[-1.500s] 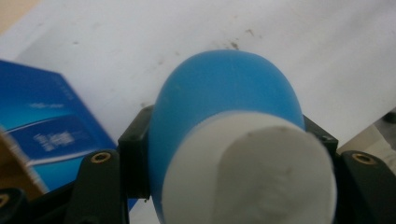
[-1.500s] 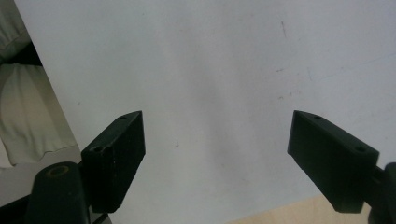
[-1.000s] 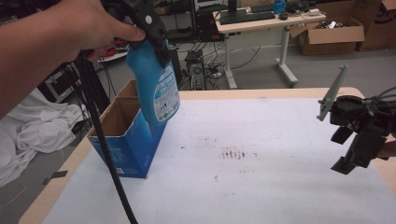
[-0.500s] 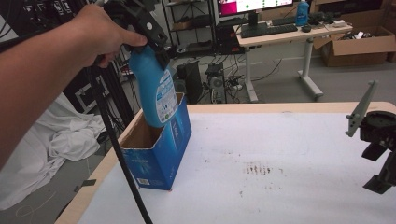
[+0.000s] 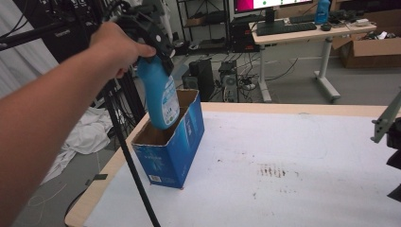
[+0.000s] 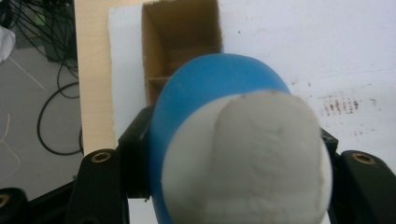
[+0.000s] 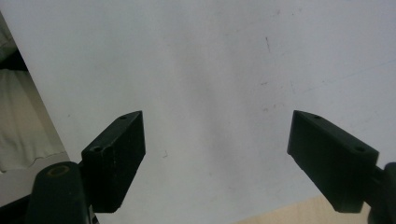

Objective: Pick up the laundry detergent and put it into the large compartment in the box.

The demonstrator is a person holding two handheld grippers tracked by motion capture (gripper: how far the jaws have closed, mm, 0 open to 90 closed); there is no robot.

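Left gripper [image 5: 156,40] pinches the blue bottle [image 5: 160,94] by its upper part; the bottle hangs straight below the jaws, its lower end just inside the open top of the blue carton [image 5: 175,142] beneath. Bottle label print too blurred to read; carton's white printing likewise illegible. Right gripper [image 7: 215,149]: jaws spread wide, nothing between them, over the white table cover [image 5: 293,156].

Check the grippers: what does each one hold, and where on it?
The left gripper clamps the blue bottle at its upper end, near the white cap. The right gripper is open and holds nothing.
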